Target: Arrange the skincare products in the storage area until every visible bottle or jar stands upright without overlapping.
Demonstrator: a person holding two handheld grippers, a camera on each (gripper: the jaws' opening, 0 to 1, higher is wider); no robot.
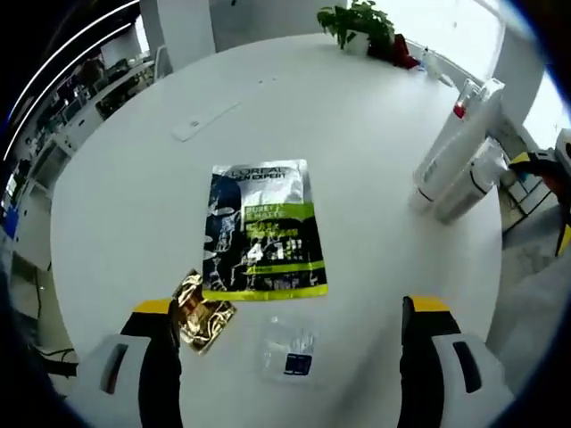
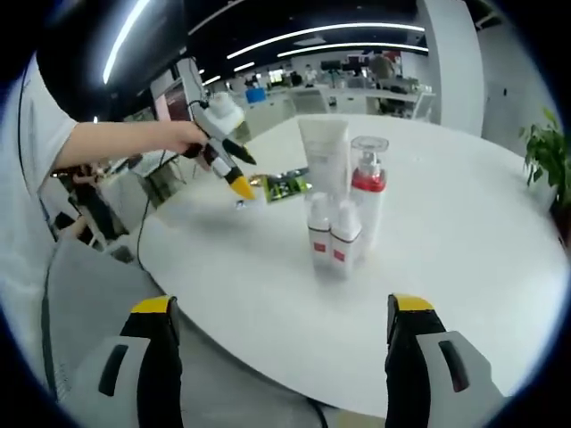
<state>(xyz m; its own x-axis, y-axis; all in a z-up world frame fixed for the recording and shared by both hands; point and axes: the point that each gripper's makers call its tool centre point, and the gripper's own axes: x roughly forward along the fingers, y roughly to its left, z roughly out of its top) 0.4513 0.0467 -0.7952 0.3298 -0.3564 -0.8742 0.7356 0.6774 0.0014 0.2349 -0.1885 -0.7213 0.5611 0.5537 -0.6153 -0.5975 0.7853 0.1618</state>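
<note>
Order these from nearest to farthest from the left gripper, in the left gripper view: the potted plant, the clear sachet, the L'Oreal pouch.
1. clear sachet, between the jaws of the left gripper.
2. L'Oreal pouch, mid-table.
3. potted plant, at the table's far edge.

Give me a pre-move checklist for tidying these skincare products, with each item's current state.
1. Left hand-held gripper open and empty: ok.
2. Right hand-held gripper open and empty: ok.
3. Two small white bottles upright: ok.
4. White tube and red-collared pump bottle upright: ok.
5. L'Oreal Men Expert pouch, gold sachet and clear sachet lie flat: not ok.
6. Bottles free of overlap: cannot tell.
</note>
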